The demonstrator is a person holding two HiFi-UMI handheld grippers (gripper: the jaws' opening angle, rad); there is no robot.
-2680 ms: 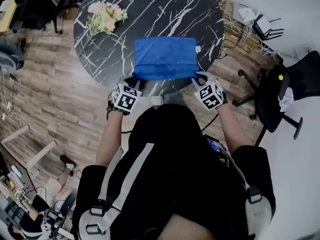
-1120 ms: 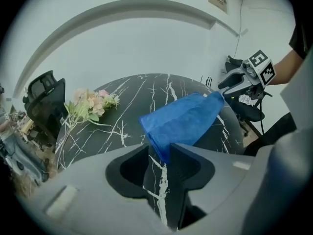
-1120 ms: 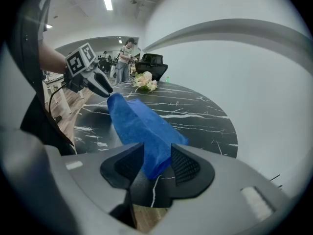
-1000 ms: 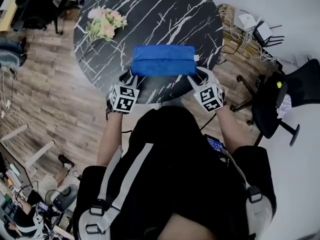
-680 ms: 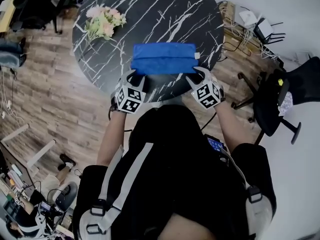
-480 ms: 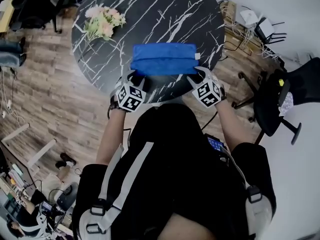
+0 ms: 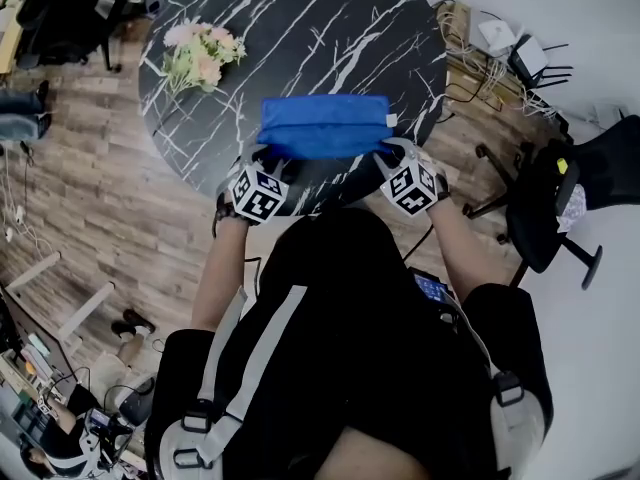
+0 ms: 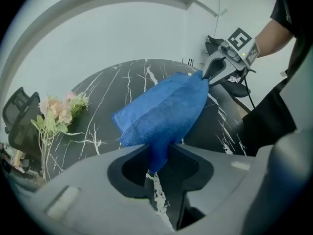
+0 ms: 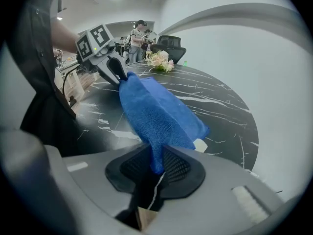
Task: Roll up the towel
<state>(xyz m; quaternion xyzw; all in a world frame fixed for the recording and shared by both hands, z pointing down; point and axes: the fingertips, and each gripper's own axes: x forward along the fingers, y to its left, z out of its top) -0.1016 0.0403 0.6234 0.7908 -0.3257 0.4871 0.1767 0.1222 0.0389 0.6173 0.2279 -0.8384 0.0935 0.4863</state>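
The blue towel [image 7: 325, 126] lies folded into a long band near the front edge of the round black marble table [image 7: 300, 38]. My left gripper [image 7: 264, 160] is shut on the towel's near left corner [image 8: 157, 155], its jaws having just been closing with the cloth between them. My right gripper [image 7: 392, 154] is shut on the near right corner [image 9: 157, 156], and its jaws have likewise just been closing on the cloth. In both gripper views the towel stretches between the two grippers, its near edge lifted a little off the tabletop. A small white tag [image 7: 392, 120] shows at the towel's right end.
A bunch of pale flowers [image 7: 198, 50] lies on the table's far left part. A black office chair [image 7: 560, 183] stands right of the table, with cables and white boxes [image 7: 495, 38] on the floor behind it. Wooden floor [image 7: 90, 188] lies to the left.
Both grippers have moved forward and down to the towel's near corners and closed on them. The towel's near edge has been picked up slightly.
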